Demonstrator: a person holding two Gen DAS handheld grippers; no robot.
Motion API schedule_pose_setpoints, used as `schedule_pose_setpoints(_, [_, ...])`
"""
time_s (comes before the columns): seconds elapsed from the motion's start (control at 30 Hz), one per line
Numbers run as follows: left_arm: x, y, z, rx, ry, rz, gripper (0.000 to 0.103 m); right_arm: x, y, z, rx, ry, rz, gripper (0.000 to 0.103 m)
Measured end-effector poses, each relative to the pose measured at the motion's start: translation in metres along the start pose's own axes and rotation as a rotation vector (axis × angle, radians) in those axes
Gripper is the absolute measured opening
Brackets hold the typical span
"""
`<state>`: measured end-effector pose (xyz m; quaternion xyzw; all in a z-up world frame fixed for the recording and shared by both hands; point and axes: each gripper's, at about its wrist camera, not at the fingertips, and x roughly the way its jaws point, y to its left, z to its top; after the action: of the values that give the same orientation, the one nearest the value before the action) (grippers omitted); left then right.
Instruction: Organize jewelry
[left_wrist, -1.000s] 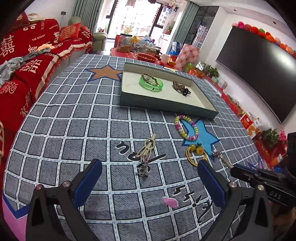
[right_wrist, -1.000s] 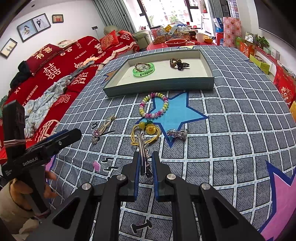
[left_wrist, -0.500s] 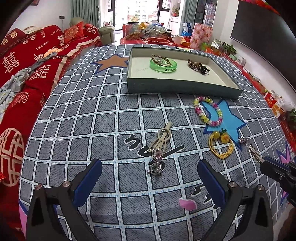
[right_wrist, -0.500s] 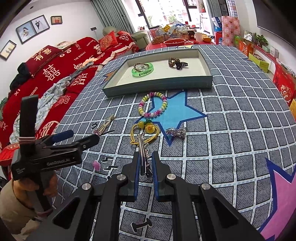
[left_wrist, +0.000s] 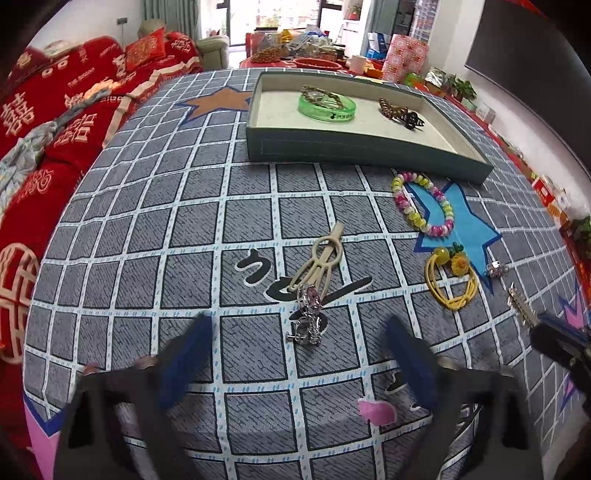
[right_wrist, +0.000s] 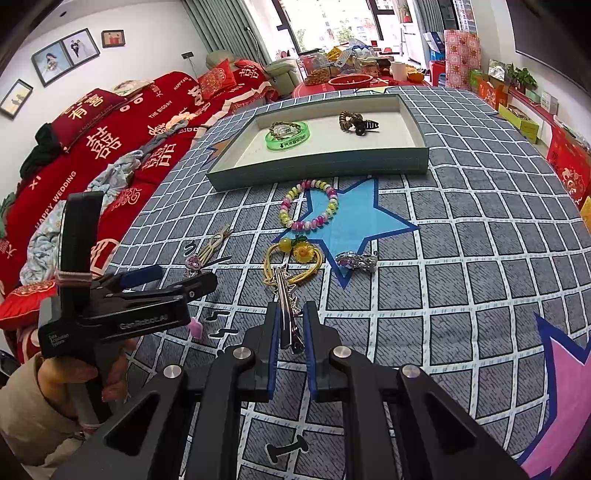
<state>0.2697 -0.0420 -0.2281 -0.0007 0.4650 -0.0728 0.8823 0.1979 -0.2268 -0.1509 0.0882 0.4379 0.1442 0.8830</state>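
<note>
My left gripper hangs low over the checked cloth, its jaws closing but still wide. A silver ornament with a pink stone lies between and just ahead of its fingertips, untouched. A cream hair clip lies right behind it. My right gripper is shut on a silver hair clip, whose tip rests on a yellow hair tie. A beaded bracelet and a silver ring lie loose nearby. The tray holds a green bangle and a brown claw clip.
A red sofa runs along the table's left side. Past the tray stands a red table with snacks and bowls. A small pink scrap lies on the cloth near the left gripper. A hand holds the left gripper's handle.
My left gripper has come down and forward toward the pink-stone ornament, and its jaws have started to narrow. The right gripper and its silver clip have not moved.
</note>
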Motion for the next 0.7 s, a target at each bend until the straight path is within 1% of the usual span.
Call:
schedule_pose_setpoints(0.03, [0.003,-0.002,-0.002,0.013,-0.01,0.007,0.076,0.001,0.0,0.0,0.001,0.001,0.0,0.014])
schedule_pose_setpoints(0.07, [0.0,-0.002,-0.004,0.015,-0.015,0.006,0.07,0.001,0.0,0.0,0.0,0.001,-0.001,0.014])
schedule_pose_setpoints(0.13, [-0.003,-0.001,-0.006,0.012,-0.026,-0.002,0.04,0.001,-0.001,0.0,0.002,0.001,-0.001,0.014])
schedule_pose_setpoints(0.17, [-0.003,0.001,-0.007,0.008,-0.03,-0.011,0.034,0.001,-0.001,0.0,0.002,0.001,-0.002,0.014])
schedule_pose_setpoints(0.2, [-0.01,0.001,-0.008,0.004,-0.035,-0.02,0.026,0.001,-0.001,0.0,0.001,0.001,-0.002,0.014])
schedule_pose_setpoints(0.33, [-0.024,0.007,-0.011,-0.008,-0.046,-0.044,0.026,0.004,-0.002,0.001,0.003,0.0,-0.01,0.014])
schedule_pose_setpoints(0.4, [-0.04,0.012,-0.012,-0.011,-0.055,-0.06,0.026,0.004,-0.003,0.004,0.005,-0.003,-0.014,0.014])
schedule_pose_setpoints(0.47, [-0.062,0.016,-0.007,-0.01,-0.066,-0.074,0.026,0.002,-0.003,0.007,0.004,-0.007,-0.019,0.014])
schedule_pose_setpoints(0.53, [-0.075,0.016,-0.004,-0.005,-0.082,-0.082,0.026,0.0,-0.003,0.012,0.004,-0.013,-0.022,0.014])
schedule_pose_setpoints(0.7, [-0.102,0.016,0.025,0.008,-0.126,-0.111,0.026,-0.002,-0.005,0.031,0.004,-0.03,-0.025,0.014])
